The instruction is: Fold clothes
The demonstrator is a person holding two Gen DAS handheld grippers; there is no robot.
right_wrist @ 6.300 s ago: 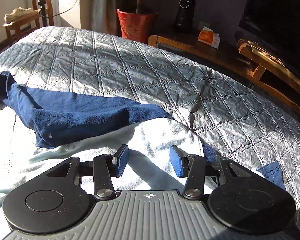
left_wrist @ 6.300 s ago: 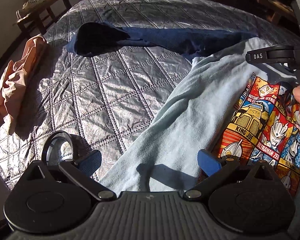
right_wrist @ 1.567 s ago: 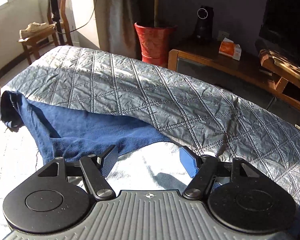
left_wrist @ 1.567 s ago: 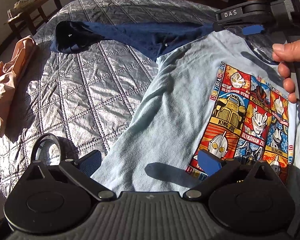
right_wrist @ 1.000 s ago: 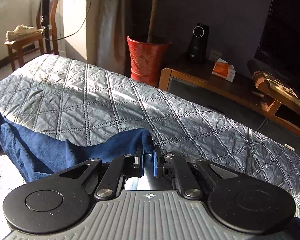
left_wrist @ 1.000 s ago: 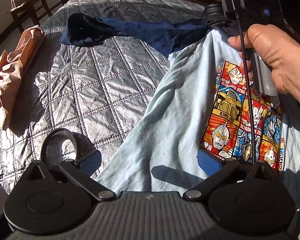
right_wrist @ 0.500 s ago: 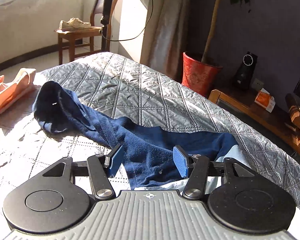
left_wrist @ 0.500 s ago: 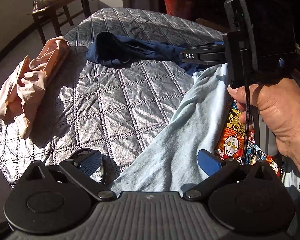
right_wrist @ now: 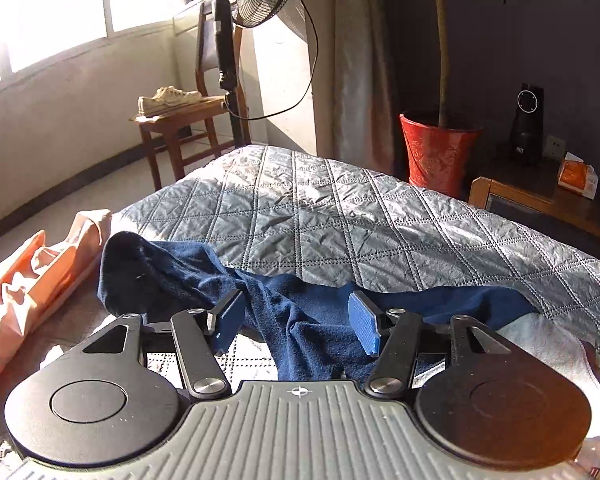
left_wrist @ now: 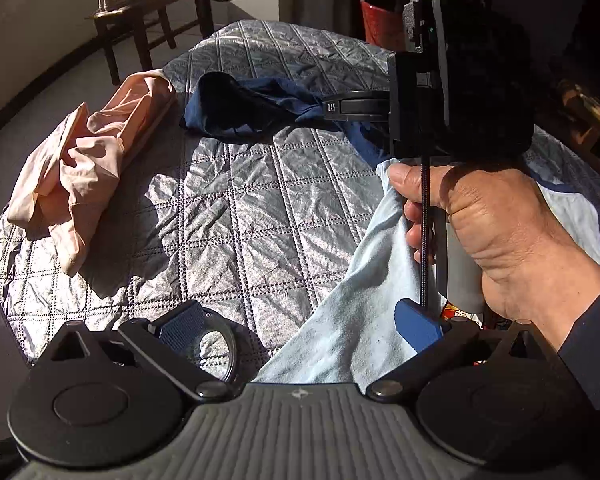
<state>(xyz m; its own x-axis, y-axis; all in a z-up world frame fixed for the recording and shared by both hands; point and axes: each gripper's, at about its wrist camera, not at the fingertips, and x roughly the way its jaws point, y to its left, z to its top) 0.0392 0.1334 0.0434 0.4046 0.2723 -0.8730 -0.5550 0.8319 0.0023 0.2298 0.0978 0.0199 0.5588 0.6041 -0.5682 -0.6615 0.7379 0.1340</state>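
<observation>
On the bed, right gripper opening, empty, over blue cloth; left gripper wide beside pale shirt.

Right gripper jaws opening — over navy garment, quilted bed

- The left gripper pointed steeply down at the quilted bed cover, its blue pads set wide apart with nothing pressed between them.
- The right gripper pointed at a shallower downward angle over the same bed cover, its jaws opening; cloth lay beneath the gap, but neither pad pressed on it.
- The person's right hand was wrapped around that gripper's handle, thumb on the near side and fingers curled around the front, above the bed cover's right part.
- A dark sleeve covered the wrist behind that hand.
- The left hand itself was out of sight.
</observation>
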